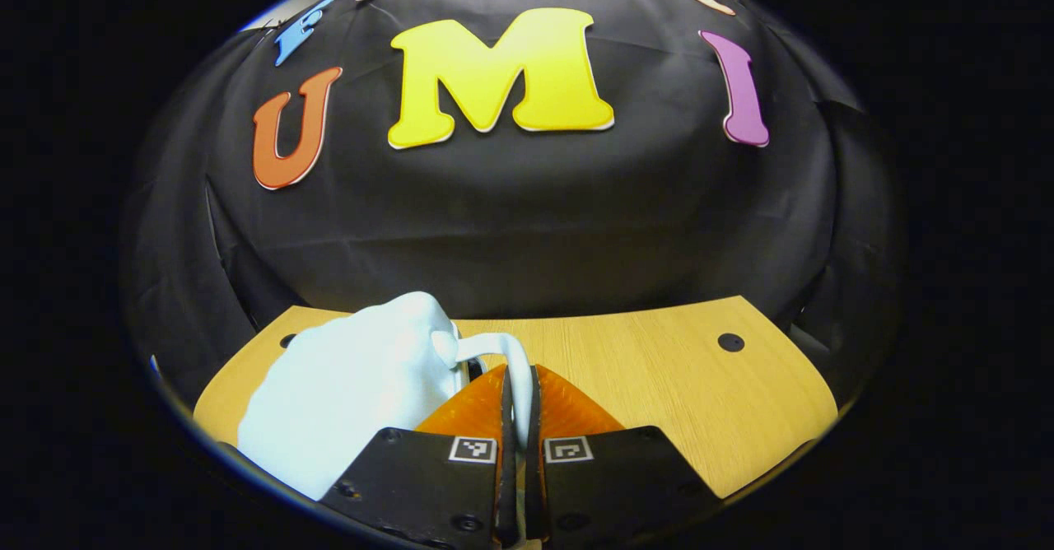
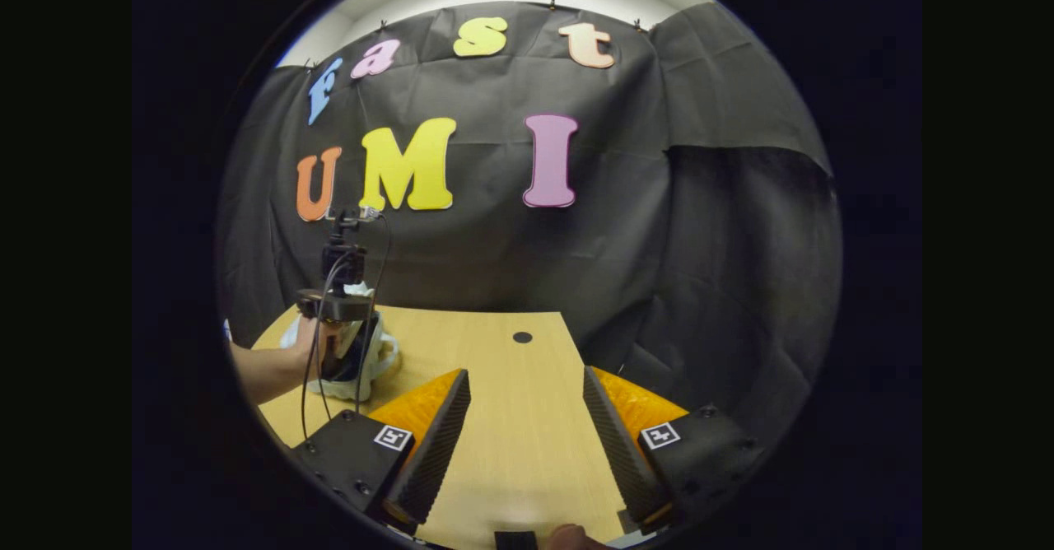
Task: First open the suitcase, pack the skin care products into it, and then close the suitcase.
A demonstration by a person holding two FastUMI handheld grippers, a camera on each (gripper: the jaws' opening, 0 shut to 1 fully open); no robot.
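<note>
We have our left gripper (image 1: 517, 418) pinching the thin white loop handle (image 1: 502, 351) of a soft, pale, pouch-like case (image 1: 354, 393), which rests on the light wooden table (image 1: 659, 385); we take it for the suitcase, gripped there, we judge, to steady or lift it for opening. In the right gripper view the case (image 2: 375, 352) sits at the table's far left, beside a person's hand (image 2: 309, 344). Our right gripper (image 2: 527, 418) hovers spread wide over bare wood, holding nothing, well apart and apparently waiting. We cannot tell whether the case is open.
</note>
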